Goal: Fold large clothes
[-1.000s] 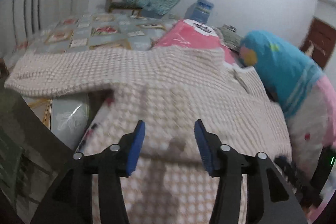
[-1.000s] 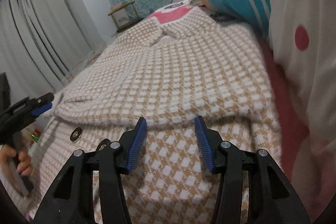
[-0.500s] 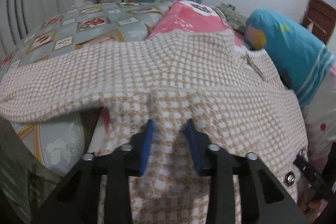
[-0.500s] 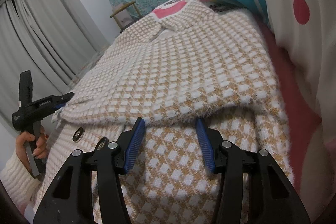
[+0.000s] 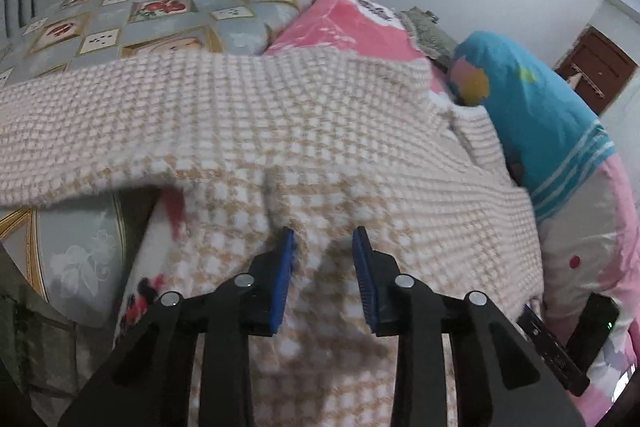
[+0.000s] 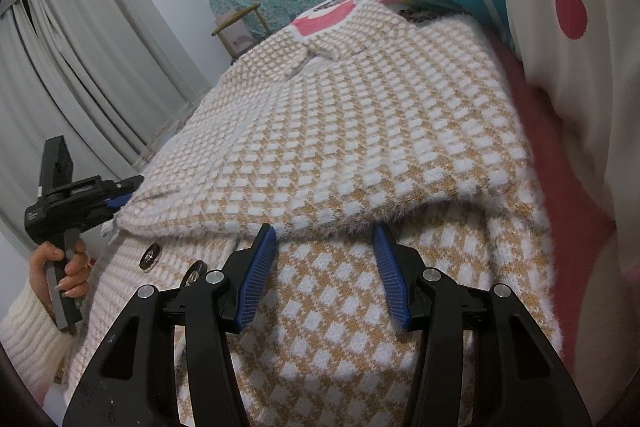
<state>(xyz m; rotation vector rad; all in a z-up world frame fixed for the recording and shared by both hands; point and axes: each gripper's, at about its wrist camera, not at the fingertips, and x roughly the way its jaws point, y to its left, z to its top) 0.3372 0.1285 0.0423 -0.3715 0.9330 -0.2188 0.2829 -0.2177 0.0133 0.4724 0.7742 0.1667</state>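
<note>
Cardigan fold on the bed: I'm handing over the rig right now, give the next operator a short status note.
Left gripper: partly closed around a bunched ridge of the cardigan; firm pinch not certain.
Right gripper: open, at the folded edge, gripping nothing.
Cardigan lies spread on the bed; one sleeve is already folded across the front, the other sleeve still stretches out sideways.
Left to do: fold that sleeve in, then fold the body.
</note>
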